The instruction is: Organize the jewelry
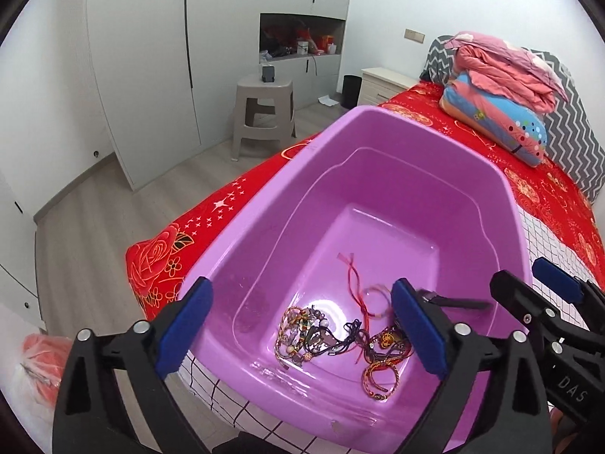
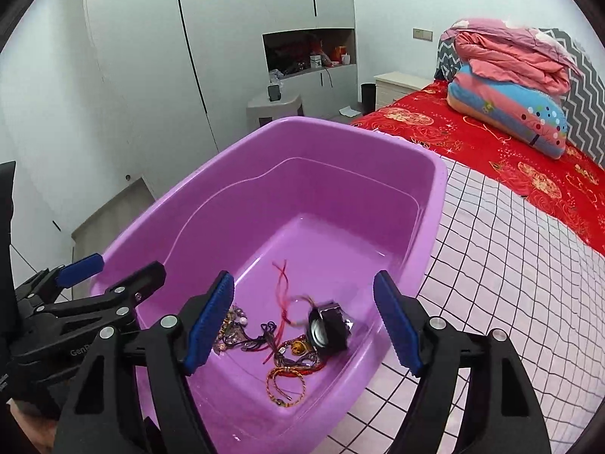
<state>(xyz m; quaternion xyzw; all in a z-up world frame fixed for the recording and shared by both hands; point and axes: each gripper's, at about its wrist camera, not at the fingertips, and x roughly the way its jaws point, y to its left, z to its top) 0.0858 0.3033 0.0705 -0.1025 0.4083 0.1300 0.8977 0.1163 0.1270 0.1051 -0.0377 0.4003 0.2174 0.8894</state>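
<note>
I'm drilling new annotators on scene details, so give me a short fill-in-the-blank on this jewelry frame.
1. The jewelry lies inside a plastic tub colored ____.
2. The tub sits on a ____.
3. Both the left gripper and the right gripper have their jaws ____.
4. The gripper pads are colored ____.

Missing words: purple; bed; open; blue

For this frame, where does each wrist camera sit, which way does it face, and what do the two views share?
Left wrist: rides the left gripper, looking forward and down into the purple tub; its own open fingers show, and the right gripper at the right edge.
Right wrist: rides the right gripper, looking into the tub from its right side; its own open fingers show, and the left gripper at the left edge.
Shared: the tub, the jewelry pile, the red bedspread, the folded quilts, the white wardrobe.
</note>
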